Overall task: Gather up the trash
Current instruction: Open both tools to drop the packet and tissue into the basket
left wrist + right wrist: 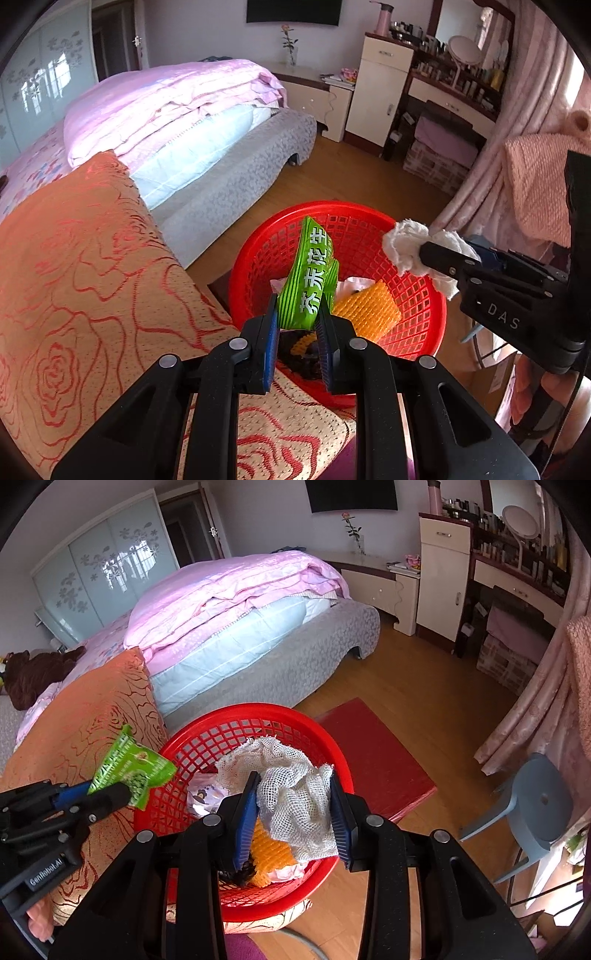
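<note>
Over the red basket (417,306), a green wrapper (310,280) is clamped between the blue pads of the left hand-held gripper (297,325), its lower end pinched and its printed length tilted up and away above the basket's near-left side. In the right wrist view the same wrapper (129,771) is seen just left of the basket rim (258,712), held by the left hand-held gripper (107,794). A wad of white gauze (295,797) is gripped between the pads of the right hand-held gripper (295,812), which is closed on it above the basket's near part; in the left wrist view the gauze (410,247) is seen at the basket's right rim, at the tip of the right hand-held gripper (428,254). Inside the basket an orange foam net (369,310) and some pale crumpled paper (203,797) are seen lying on the bottom, the net near the front. The basket is set partly on a patterned orange cushion (92,277) to its left, and a red mat (373,760) is seen on the wooden floor (351,181) behind it to the right. A bed (240,627) with a pink quilt (166,99) is seen farther back on the left, and a blue stool (532,805) stands at the right.
</note>
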A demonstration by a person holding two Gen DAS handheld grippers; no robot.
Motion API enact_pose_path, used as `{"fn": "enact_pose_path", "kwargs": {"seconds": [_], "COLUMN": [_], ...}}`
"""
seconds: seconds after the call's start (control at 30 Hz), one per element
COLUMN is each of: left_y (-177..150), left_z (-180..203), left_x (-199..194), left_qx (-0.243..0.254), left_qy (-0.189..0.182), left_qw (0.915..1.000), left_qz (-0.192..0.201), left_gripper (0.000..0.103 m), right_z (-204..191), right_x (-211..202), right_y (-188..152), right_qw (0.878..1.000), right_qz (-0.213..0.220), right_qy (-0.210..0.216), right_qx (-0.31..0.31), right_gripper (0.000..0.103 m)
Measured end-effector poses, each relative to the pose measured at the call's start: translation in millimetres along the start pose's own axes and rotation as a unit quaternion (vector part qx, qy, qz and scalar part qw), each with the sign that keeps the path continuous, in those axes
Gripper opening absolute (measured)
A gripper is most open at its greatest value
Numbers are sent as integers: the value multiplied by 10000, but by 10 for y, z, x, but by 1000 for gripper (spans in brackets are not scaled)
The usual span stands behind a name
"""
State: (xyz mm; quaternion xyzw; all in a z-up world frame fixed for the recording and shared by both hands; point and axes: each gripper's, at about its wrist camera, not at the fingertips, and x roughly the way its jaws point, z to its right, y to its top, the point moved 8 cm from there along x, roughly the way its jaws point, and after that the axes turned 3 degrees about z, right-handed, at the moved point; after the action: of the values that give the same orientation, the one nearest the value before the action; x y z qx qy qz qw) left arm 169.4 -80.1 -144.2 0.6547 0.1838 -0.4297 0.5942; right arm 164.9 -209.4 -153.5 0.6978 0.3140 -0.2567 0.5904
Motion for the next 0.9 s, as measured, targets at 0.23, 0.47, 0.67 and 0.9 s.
{"fn": "enact_pose_path", "kwargs": {"seconds": [0.23, 0.47, 0.67, 0.9], "left_y": [-1, 11, 0, -46], "left_z": [-4, -53, -178, -384], "left_x": [20, -126, -346, -762], "left_qx": [-54, -100, -135, -142], "left_qy": [-72, -40, 263, 918], "left_qw": [10000, 9999, 9989, 9925], "left_qz": [-43, 119, 363, 800], "left_gripper": [35, 58, 67, 80], "right_z": [-20, -54, -72, -221], "right_x": [30, 14, -77, -429], "right_y": [8, 15, 34, 56], "right_qw": [10000, 9999, 9998, 9989], "right_qz": [1, 58, 143, 471], "right_qy": [22, 120, 116, -61], "right_qx": [-14, 17, 55, -64], "right_gripper": [38, 58, 69, 89]}}
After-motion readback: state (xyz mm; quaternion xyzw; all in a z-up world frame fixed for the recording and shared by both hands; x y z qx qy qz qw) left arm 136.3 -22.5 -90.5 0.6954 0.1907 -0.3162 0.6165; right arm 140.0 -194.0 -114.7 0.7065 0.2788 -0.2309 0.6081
